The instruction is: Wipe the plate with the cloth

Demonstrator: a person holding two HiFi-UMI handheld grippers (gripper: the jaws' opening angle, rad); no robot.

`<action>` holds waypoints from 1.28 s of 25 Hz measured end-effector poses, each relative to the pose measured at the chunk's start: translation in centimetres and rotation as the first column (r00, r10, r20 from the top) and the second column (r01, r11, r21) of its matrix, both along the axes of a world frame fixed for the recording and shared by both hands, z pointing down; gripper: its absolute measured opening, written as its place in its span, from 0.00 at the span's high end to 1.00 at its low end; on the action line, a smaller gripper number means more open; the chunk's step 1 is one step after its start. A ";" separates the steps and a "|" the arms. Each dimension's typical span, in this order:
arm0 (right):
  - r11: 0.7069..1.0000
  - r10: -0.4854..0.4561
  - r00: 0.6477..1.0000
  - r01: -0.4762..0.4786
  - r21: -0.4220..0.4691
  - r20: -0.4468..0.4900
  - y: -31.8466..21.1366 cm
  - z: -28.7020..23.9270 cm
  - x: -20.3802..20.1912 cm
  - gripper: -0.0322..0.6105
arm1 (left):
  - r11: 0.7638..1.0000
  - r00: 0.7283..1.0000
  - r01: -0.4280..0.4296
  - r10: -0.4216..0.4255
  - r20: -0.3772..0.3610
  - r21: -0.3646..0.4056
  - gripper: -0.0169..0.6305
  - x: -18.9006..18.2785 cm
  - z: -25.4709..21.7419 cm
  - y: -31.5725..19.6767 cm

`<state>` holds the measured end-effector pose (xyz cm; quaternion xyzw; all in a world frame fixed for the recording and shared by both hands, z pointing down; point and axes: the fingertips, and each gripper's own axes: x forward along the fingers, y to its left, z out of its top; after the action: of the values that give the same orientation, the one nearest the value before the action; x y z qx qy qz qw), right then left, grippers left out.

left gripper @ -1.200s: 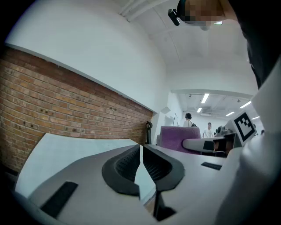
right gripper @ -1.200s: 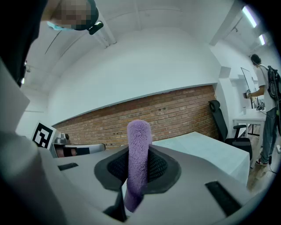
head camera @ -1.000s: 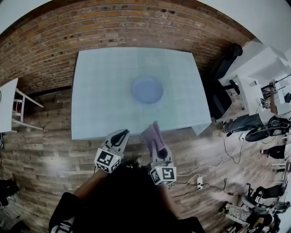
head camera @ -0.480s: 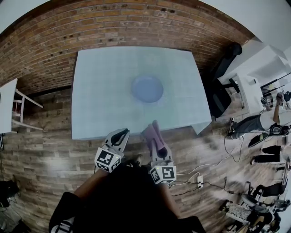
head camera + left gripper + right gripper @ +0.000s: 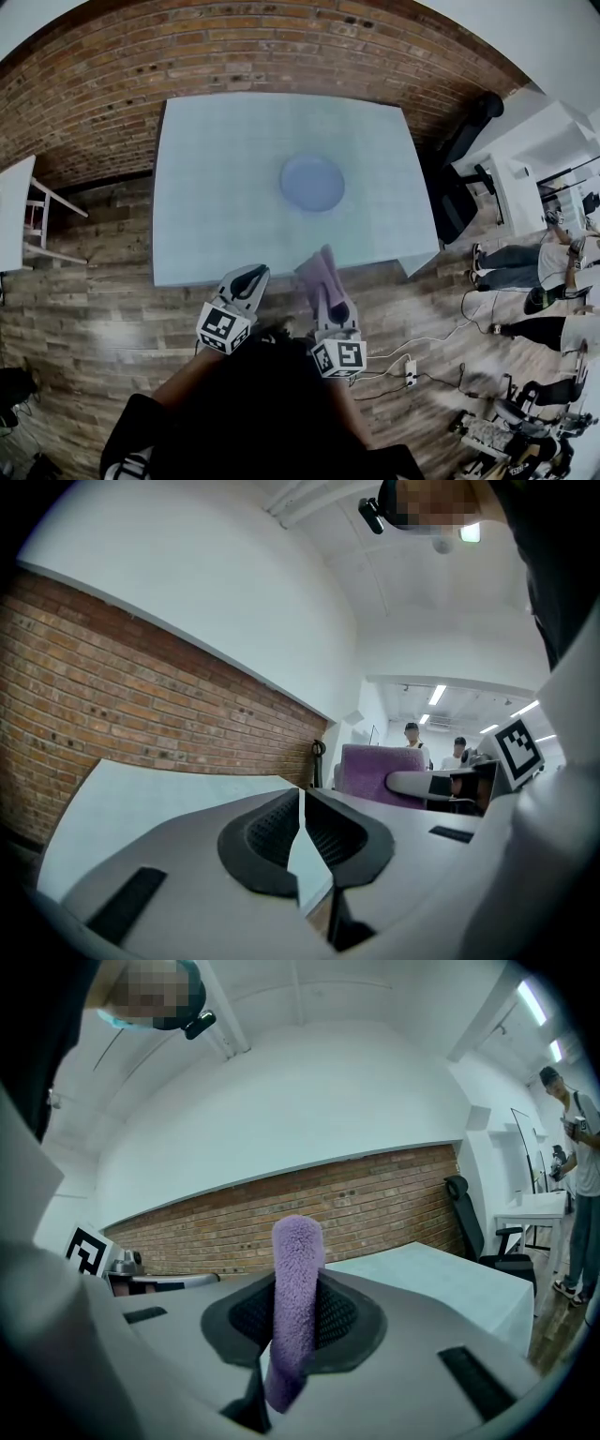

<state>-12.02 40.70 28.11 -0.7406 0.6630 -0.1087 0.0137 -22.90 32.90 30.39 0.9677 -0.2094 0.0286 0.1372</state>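
A pale blue plate (image 5: 312, 182) sits right of centre on the light table (image 5: 216, 178). My right gripper (image 5: 325, 298) is shut on a purple cloth (image 5: 319, 272), just off the table's near edge and short of the plate. In the right gripper view the folded cloth (image 5: 293, 1307) stands upright between the jaws. My left gripper (image 5: 251, 277) hovers at the near edge too, left of the right one, shut with nothing in it; its jaws meet at the tips in the left gripper view (image 5: 302, 847), where the cloth (image 5: 380, 771) shows to the right.
A brick wall (image 5: 141, 56) runs behind the table. A black office chair (image 5: 459, 150) and a white desk (image 5: 544, 150) stand at the right, with people (image 5: 525, 262) near them. A white stool (image 5: 37, 216) is at the left. Cables lie on the wooden floor (image 5: 412, 366).
Table and plate have slid slightly right and down in the head view as the head shifted. Both grippers keep almost the same places and states.
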 end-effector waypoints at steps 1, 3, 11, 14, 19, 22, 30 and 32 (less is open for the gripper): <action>1.000 0.005 1.000 -0.005 -0.001 -0.002 -0.2 0.0 -0.3 0.85 | 1.000 1.000 -0.003 0.003 -0.004 -0.002 0.90 -0.3 0.1 -0.3; 1.000 0.015 1.000 -0.015 -0.001 -0.005 -0.6 0.0 -1.1 0.85 | 1.000 1.000 -0.009 0.009 -0.011 -0.005 0.90 -1.0 0.1 -0.8; 0.999 0.053 0.998 -0.054 -0.004 -0.018 -1.6 0.4 -2.0 0.85 | 0.999 0.999 -0.047 0.046 -0.017 -0.024 0.90 -1.2 1.3 -2.0; 0.999 0.045 0.999 -0.046 -0.010 -0.012 -2.1 0.9 -1.5 0.85 | 0.998 0.999 -0.047 0.047 -0.006 -0.039 0.90 -0.5 1.9 -2.3; 1.000 0.022 1.000 -0.022 -0.019 -0.005 -4.1 1.8 0.9 0.85 | 0.998 0.999 -0.030 0.031 0.008 -0.056 0.90 1.9 2.9 -4.0; 1.000 -0.002 1.000 0.002 -0.017 0.001 -5.1 1.9 3.1 0.85 | 0.998 1.000 -0.012 0.013 0.017 -0.062 0.90 4.2 3.1 -4.9; 0.995 -0.097 0.995 0.097 -0.025 0.009 -9.4 2.2 9.8 0.85 | 0.995 0.997 0.071 -0.068 0.043 -0.069 0.90 10.8 3.3 -8.9; 0.993 -0.116 0.993 0.116 -0.021 0.015 -10.4 2.3 11.6 0.85 | 0.993 0.995 0.090 -0.086 0.053 -0.072 0.90 12.5 3.5 -9.9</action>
<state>-0.43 30.35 30.38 -0.7001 0.7036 -0.1216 0.0035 -10.41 22.97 33.86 0.9508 -0.2541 0.0543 0.1688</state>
